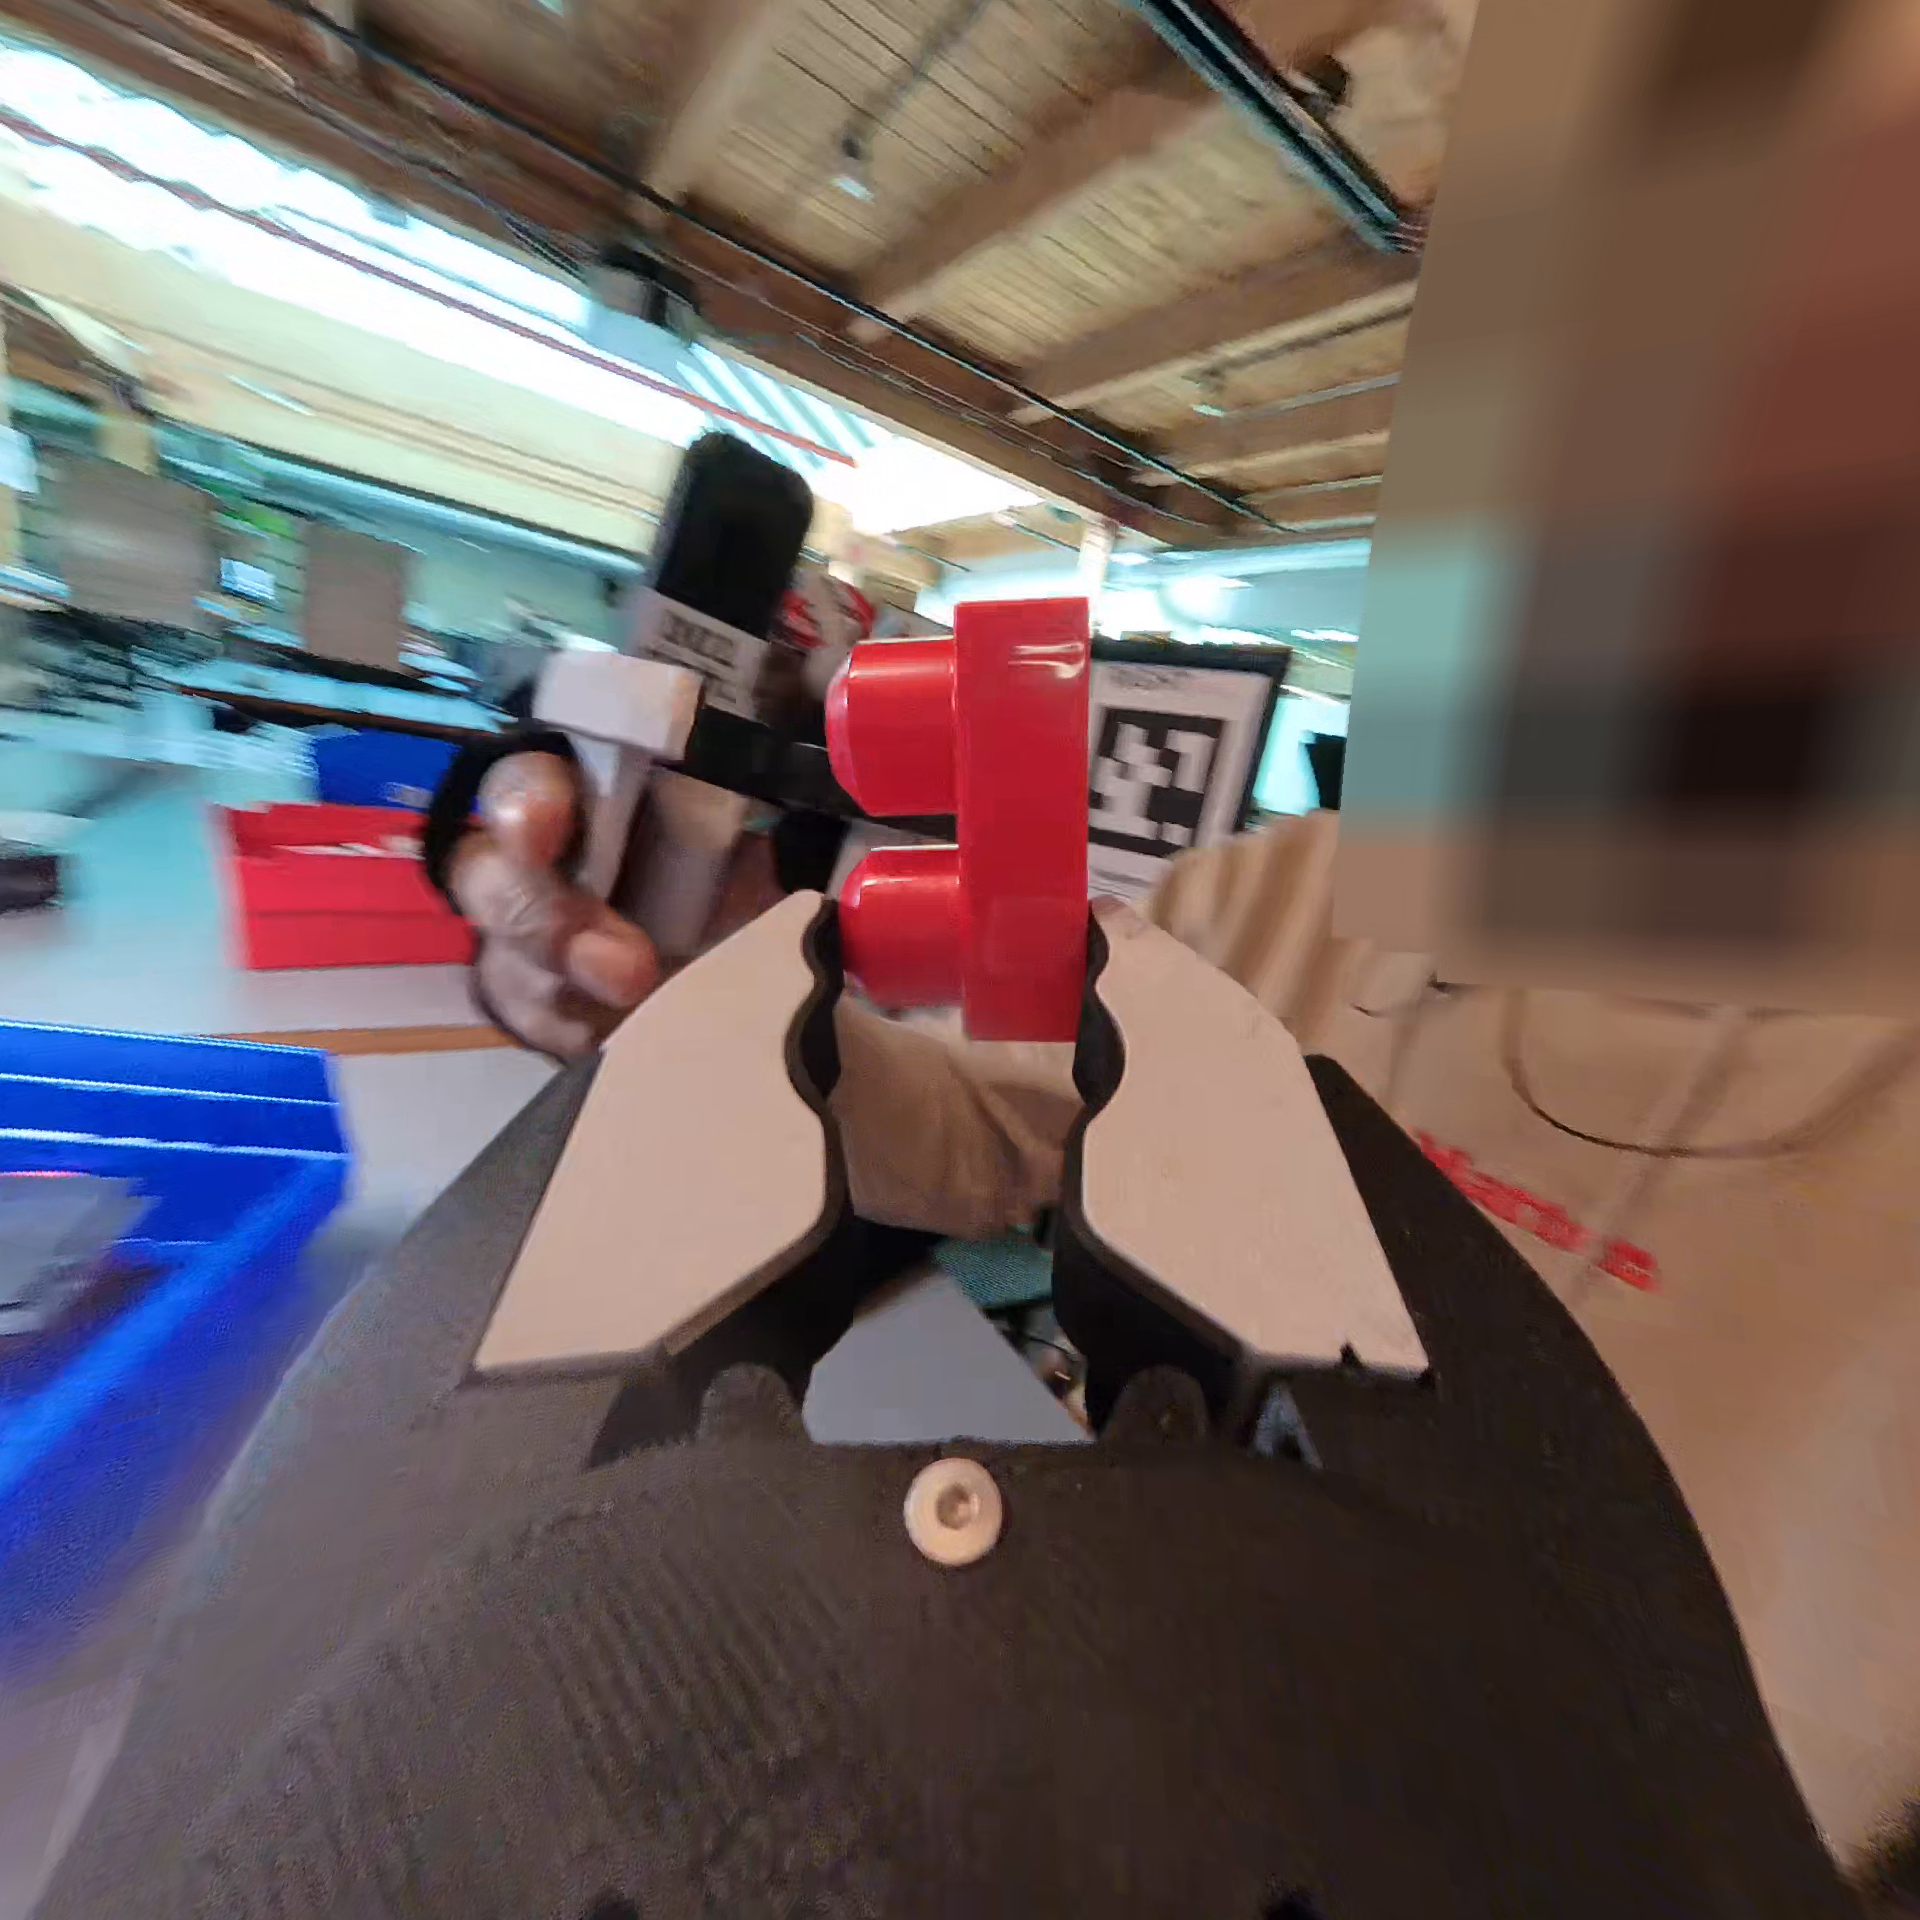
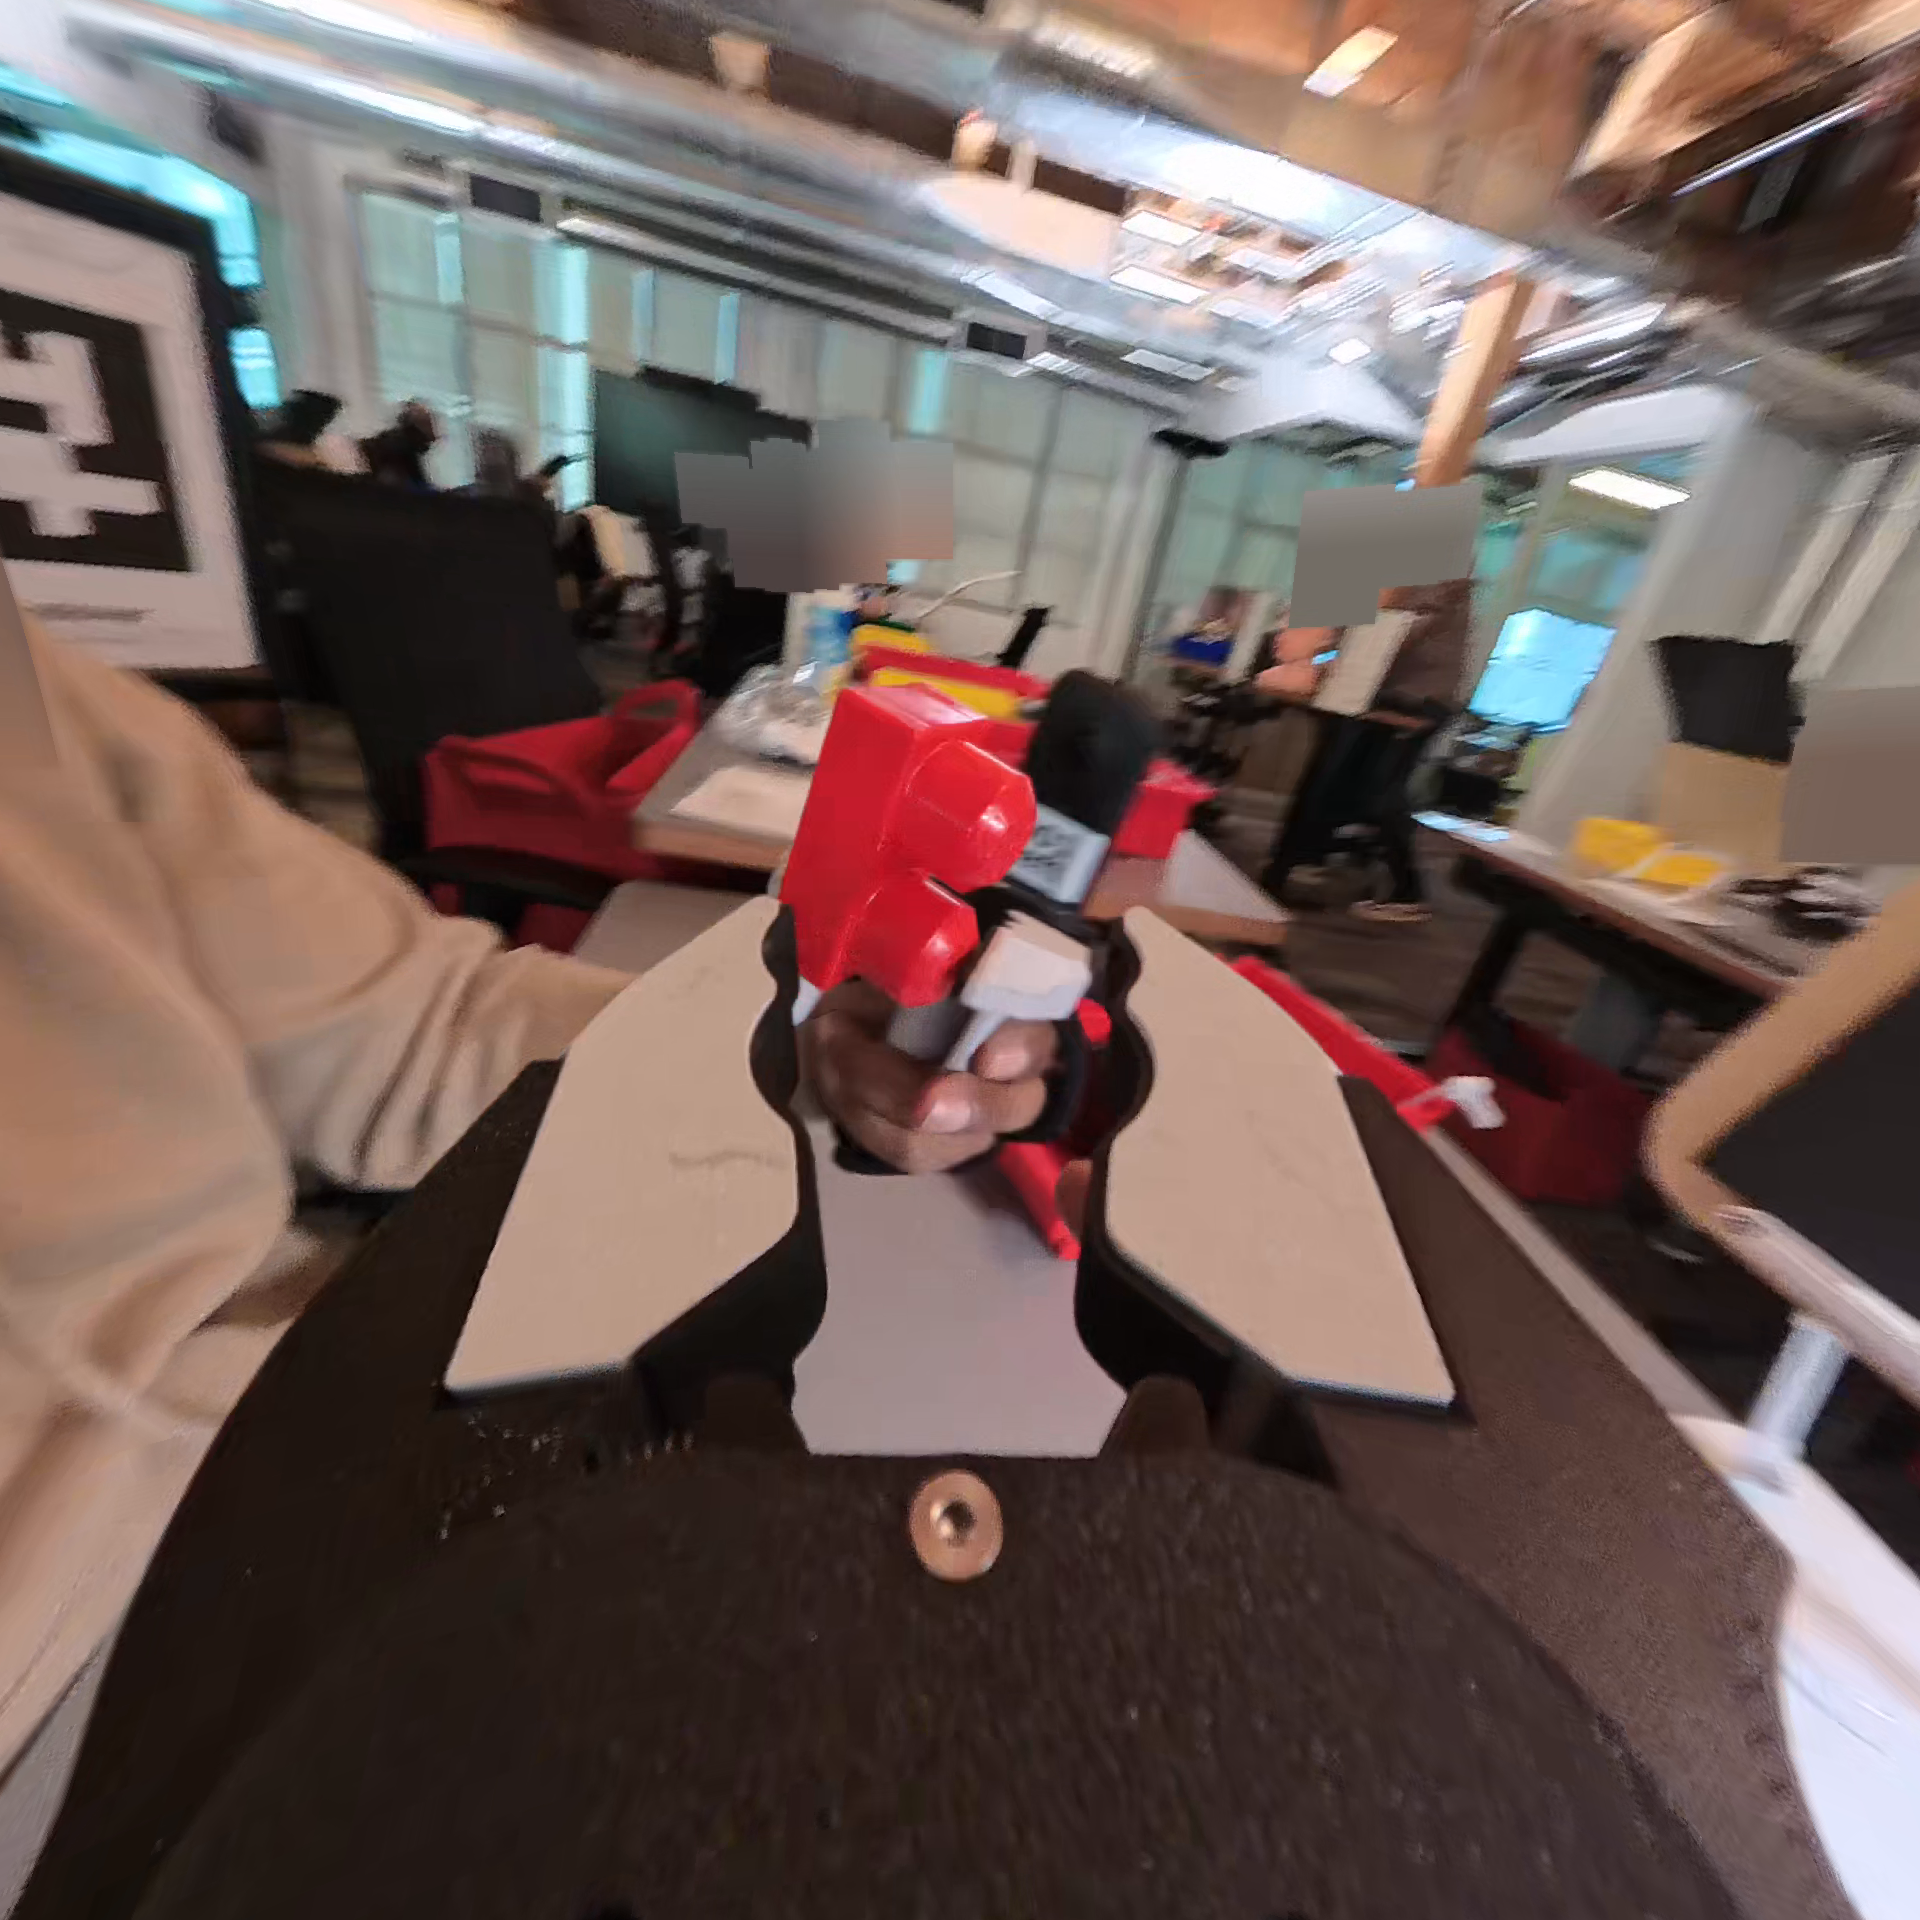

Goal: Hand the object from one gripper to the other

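A person's beige sleeve (image 2: 156, 935) fills the left of the right wrist view. The left tongs (image 1: 951, 961) are clamped on the lower end of the red block (image 1: 1013, 821), held up in the air with its two studs facing sideways. The right tongs (image 2: 951, 951) stand spread, just short of the block.

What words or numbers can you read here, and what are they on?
Red print on the beige shirt: too blurred to read.
Label on the black handle: too small to read.
Marker board: a black-and-white pattern; its small print is blurred.
Red block: no writing.
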{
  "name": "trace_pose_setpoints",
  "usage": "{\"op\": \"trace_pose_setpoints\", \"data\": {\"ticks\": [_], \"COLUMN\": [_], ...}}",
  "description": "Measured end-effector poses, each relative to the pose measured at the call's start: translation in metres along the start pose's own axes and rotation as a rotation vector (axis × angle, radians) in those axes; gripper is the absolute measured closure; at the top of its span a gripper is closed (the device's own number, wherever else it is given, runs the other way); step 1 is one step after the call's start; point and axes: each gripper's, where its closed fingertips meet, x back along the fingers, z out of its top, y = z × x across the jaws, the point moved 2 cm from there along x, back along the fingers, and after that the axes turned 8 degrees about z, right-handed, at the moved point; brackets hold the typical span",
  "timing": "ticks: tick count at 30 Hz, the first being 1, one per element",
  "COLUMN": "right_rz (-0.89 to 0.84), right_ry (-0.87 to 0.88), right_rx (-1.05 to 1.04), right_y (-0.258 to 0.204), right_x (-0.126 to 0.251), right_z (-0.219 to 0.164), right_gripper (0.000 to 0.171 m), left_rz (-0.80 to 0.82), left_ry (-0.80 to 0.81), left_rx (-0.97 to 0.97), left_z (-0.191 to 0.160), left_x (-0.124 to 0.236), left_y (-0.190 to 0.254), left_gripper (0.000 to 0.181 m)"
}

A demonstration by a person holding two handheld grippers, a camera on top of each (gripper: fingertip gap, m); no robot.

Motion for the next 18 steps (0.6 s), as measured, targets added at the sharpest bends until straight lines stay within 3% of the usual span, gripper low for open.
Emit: {"op": "trace_pose_setpoints", "data": {"ticks": [3,6,8,12,18], "right_rz": [0.184,0.308,0.273,0.086,-0.058], "right_ry": [-0.032,-0.001,-0.008,-0.009,-0.073], "right_rx": [-0.073,-0.104,-0.087,-0.056,-0.029], "right_y": [-0.021,-0.037,-0.032,-0.006,0.014], "right_x": [-0.017,-0.023,-0.019,-0.008,-0.003], "right_z": [-0.018,-0.021,-0.020,-0.013,-0.020], "right_gripper": [0.113,0.131,0.136,0.141,0.142], "left_rz": [-0.154,-0.199,-0.093,0.196,0.652], "left_ry": [-0.073,-0.078,-0.057,-0.008,-0.123], "left_rx": [0.076,0.095,0.058,-0.042,-0.477], "left_z": [-0.022,-0.028,-0.023,-0.002,0.021], "left_x": [-0.011,-0.014,-0.011,-0.001,0.012], "left_y": [0.011,0.012,0.000,-0.026,-0.038], "left_gripper": [0.139,0.140,0.152,0.147,0.150]}}
